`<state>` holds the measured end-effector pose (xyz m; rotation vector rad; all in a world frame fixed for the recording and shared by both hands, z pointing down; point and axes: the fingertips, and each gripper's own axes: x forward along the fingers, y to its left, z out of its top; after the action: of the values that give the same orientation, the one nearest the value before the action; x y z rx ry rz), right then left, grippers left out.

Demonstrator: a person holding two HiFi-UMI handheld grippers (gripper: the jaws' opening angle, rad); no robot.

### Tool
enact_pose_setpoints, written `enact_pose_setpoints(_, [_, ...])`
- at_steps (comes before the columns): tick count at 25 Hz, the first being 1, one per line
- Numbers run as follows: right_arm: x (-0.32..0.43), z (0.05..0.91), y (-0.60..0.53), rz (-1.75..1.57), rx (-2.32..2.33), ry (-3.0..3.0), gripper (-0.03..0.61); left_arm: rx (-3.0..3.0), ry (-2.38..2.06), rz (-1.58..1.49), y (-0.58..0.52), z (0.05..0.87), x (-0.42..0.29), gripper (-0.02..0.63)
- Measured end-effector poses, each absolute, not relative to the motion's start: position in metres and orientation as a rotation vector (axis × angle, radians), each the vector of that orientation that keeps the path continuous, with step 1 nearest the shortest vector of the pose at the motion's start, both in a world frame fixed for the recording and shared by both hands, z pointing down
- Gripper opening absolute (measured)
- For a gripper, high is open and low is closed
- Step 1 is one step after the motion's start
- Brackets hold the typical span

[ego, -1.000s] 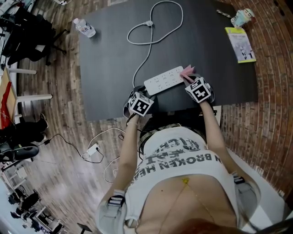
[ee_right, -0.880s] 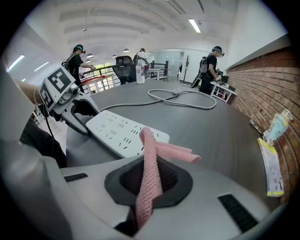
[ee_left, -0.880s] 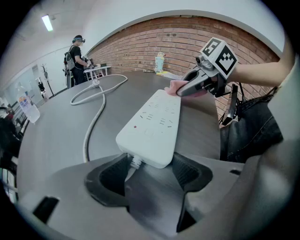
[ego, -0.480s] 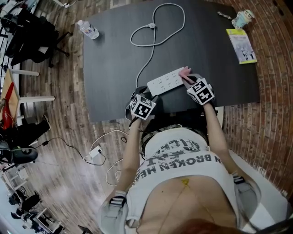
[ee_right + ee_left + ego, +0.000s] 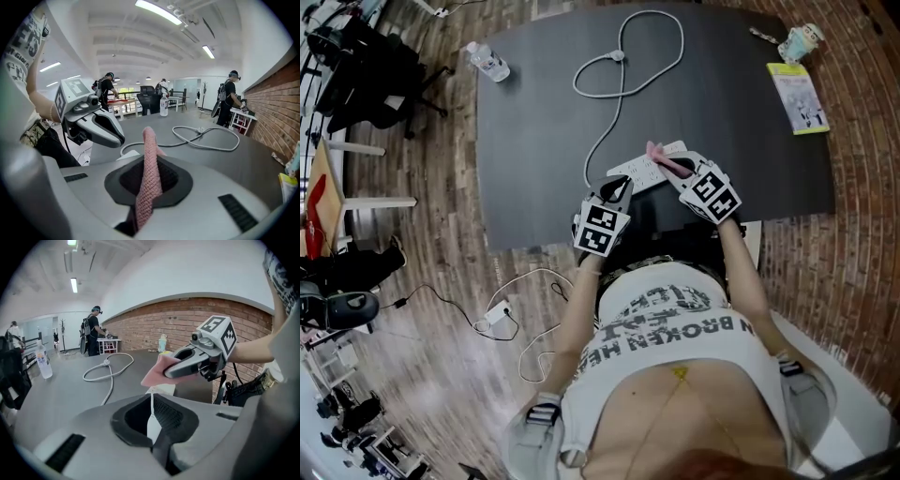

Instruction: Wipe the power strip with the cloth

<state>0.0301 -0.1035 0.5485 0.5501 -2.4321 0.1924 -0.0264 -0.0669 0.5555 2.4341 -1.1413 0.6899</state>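
Note:
The white power strip (image 5: 649,166) lies near the front edge of the black table (image 5: 534,141), and its cord (image 5: 623,66) loops off to the back. My left gripper (image 5: 615,190) is at the strip's left end. Its jaws are closing, and a thin white edge of the power strip (image 5: 152,420) is pinched between them. My right gripper (image 5: 673,167) is shut on the pink cloth (image 5: 659,156), held over the strip's right part. The cloth (image 5: 149,178) sticks up between the right jaws, and it also shows as the cloth (image 5: 153,374) in the left gripper view.
A water bottle (image 5: 490,62) stands at the table's back left. A cup (image 5: 795,37) and a yellow booklet (image 5: 799,97) are at the back right. Office chairs (image 5: 356,66) and floor cables (image 5: 502,309) are to the left. People stand far behind the table.
My left gripper has moved right onto the strip's left end and its jaws have come together. My right gripper has slid the cloth left along the strip.

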Motion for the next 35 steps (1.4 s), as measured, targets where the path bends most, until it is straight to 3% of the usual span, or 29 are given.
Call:
enact_pose_setpoints(21, [-0.004, 0.402, -0.099, 0.044, 0.66, -2.796, 0.017, 2.622, -1.375, 0.22, -0.09, 0.39, -0.013, 0.008])
enact_pose_setpoints(35, [-0.004, 0.379, -0.093, 0.018, 0.699, -2.821, 0.017, 2.643, -1.414, 0.181, -0.084, 0.369, -0.015, 0.008])
